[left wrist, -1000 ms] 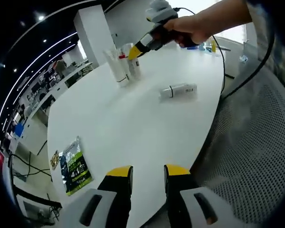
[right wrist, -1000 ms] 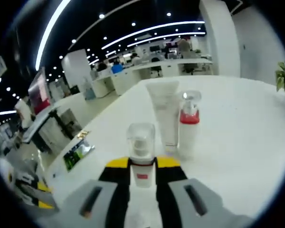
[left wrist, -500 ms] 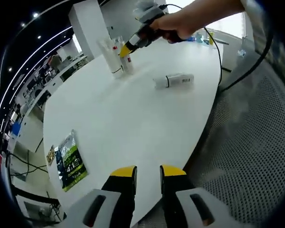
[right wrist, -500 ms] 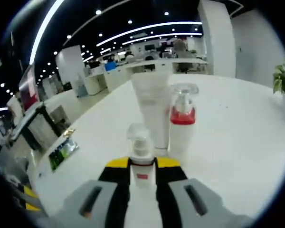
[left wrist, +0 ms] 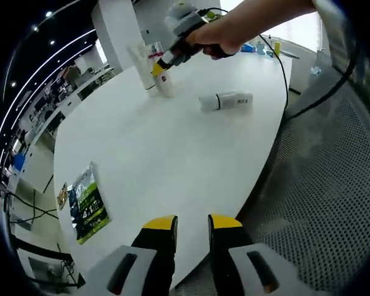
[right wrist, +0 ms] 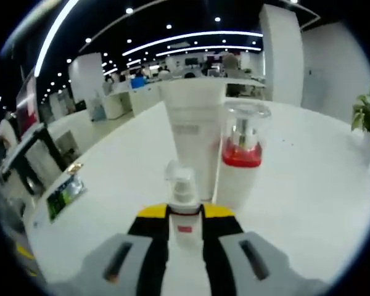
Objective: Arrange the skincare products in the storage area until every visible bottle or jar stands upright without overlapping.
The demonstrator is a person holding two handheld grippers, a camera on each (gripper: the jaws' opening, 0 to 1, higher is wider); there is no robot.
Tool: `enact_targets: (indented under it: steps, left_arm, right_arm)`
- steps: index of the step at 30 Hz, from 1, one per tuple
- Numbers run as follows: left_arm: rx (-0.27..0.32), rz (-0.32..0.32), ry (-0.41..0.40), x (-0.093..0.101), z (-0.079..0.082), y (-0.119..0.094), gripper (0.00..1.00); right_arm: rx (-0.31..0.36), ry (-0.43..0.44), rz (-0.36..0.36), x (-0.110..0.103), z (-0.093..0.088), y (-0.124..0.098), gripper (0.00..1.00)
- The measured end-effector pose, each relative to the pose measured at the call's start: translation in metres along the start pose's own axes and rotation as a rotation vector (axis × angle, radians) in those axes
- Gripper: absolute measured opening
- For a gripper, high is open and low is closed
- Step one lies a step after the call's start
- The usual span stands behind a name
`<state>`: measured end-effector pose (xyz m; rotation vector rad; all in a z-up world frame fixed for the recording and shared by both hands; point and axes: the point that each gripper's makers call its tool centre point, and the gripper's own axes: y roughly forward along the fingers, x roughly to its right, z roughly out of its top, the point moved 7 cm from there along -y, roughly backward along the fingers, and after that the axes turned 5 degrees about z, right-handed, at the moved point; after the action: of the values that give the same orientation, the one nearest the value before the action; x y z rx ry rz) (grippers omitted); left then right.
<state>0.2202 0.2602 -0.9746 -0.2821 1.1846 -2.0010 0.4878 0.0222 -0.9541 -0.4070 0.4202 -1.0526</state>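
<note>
Tongs (right wrist: 184, 217) clamp a clear-capped bottle (right wrist: 182, 203) upright over the white desk (right wrist: 308, 203). Just beyond stand a white tube (right wrist: 190, 132) and a red-collared pump bottle (right wrist: 239, 161), side by side.

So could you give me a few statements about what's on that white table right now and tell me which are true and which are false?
1. The right gripper is shut on a small clear-capped bottle. True.
2. The left gripper holds a tube. False: its jaws are empty, low at the table's near edge.
3. A white bottle lies on its side on the table. True.
4. The red-collared pump bottle has tipped over. False: it stands upright beside the tall white tube.
5. A green and black packet lies flat near the table's edge. True.
</note>
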Motion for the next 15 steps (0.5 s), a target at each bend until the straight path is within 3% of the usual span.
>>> enact_targets:
  steps: [7, 15]
  left_arm:
    - [-0.012, 0.003, 0.001, -0.0004, -0.0016, 0.0004, 0.2]
    - [-0.018, 0.006, 0.004, -0.0008, -0.0022, 0.0002, 0.2]
  right_arm:
    - [0.022, -0.014, -0.019, 0.002, -0.0007, 0.009, 0.17]
    - [0.051, -0.033, -0.031, -0.0021, -0.0054, 0.0029, 0.17]
